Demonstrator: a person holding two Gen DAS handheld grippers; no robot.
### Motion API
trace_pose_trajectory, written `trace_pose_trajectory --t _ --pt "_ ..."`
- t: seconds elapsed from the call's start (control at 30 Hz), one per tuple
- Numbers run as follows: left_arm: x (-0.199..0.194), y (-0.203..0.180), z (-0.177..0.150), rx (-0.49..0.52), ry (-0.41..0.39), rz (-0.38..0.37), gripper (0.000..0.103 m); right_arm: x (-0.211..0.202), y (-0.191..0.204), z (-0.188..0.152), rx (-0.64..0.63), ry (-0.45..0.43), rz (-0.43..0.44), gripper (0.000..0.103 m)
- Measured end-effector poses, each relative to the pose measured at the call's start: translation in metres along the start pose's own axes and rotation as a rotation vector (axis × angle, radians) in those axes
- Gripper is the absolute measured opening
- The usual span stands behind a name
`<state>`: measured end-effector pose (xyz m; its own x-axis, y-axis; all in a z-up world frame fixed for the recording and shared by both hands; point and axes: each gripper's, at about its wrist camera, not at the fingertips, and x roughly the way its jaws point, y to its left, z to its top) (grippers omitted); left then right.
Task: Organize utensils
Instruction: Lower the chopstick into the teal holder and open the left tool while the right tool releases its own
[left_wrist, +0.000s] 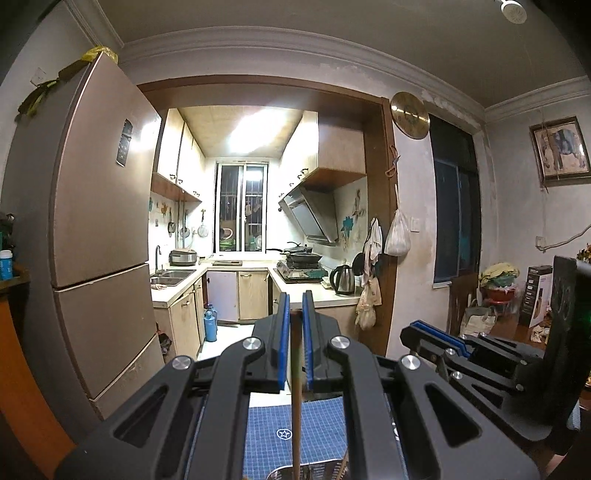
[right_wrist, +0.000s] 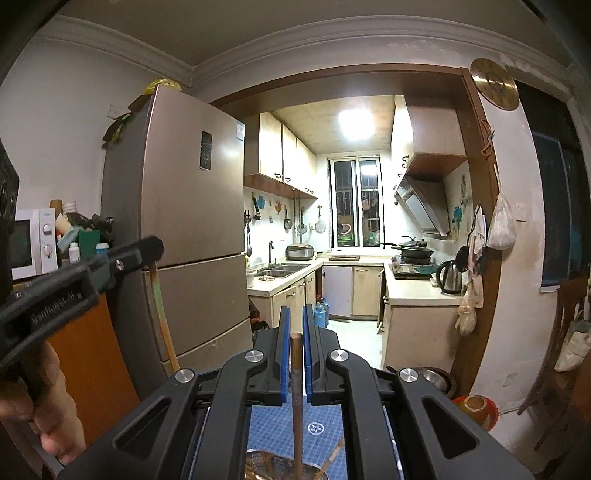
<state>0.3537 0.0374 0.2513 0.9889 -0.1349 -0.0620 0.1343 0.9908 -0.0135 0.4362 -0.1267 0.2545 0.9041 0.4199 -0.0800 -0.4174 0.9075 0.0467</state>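
Ahead of your hand-held gripper stands a tall fridge (right_wrist: 192, 221), a kettle (right_wrist: 451, 276) on the kitchen counter (right_wrist: 417, 295), and a wall clock (right_wrist: 495, 84).

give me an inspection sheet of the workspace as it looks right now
Surface: blue gridded cutting mat, low in both views.
Job's things: thin wooden utensil handle in the left grip; darker wooden utensil handle in the right grip; perforated metal utensil holder below.
Clutter: metal bowl, orange bowl.
Grippers: left gripper and right gripper each shut on a handle.
Cables: nothing seen.
Surroundings: bronze refrigerator, kitchen beyond.
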Motion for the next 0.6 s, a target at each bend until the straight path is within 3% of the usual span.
trace_pose_trajectory --t 0.6 --pt "0.061 0.015 -0.056 -0.034 0.101 -0.012 0.005 0.070 -0.020 -0.058 0.052 0.099 0.030 0.007"
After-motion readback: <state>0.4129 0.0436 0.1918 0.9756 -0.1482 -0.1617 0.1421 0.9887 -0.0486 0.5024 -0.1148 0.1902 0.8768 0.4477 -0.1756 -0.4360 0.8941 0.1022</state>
